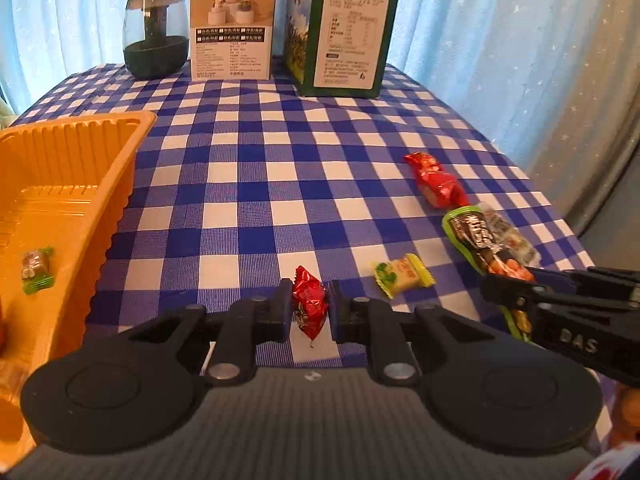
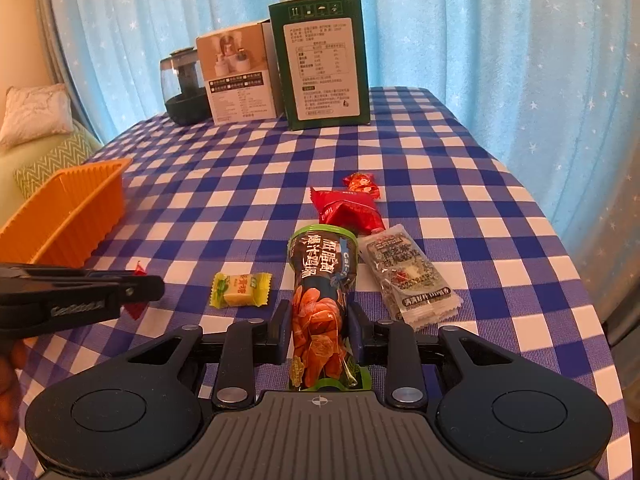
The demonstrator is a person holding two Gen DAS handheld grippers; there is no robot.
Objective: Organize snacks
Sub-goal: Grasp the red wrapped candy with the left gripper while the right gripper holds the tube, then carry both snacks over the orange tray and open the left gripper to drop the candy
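My left gripper (image 1: pixel 310 286) is shut on a small red-wrapped candy (image 1: pixel 309 308) low over the checked cloth; in the right wrist view the left gripper (image 2: pixel 156 288) shows at the left with red wrapper (image 2: pixel 134 308) poking out. My right gripper (image 2: pixel 319 312) is shut on the near end of a long green and dark snack packet (image 2: pixel 320 280), whose far end rests on the cloth. On the table lie a yellow candy (image 2: pixel 240 289), a red packet (image 2: pixel 346 210), a small red candy (image 2: pixel 361 184) and a clear sesame packet (image 2: pixel 412 276). The orange tray (image 1: pixel 68 184) at the left holds a green candy (image 1: pixel 37 270).
Along the back edge stand a dark glass jar (image 1: pixel 156 36), a white box (image 1: pixel 232 24) and a green box (image 1: pixel 348 32). Blue curtains hang behind. The table's right edge (image 1: pixel 560 208) drops off just beyond the snacks. A cushioned seat (image 2: pixel 44 148) sits past the left side.
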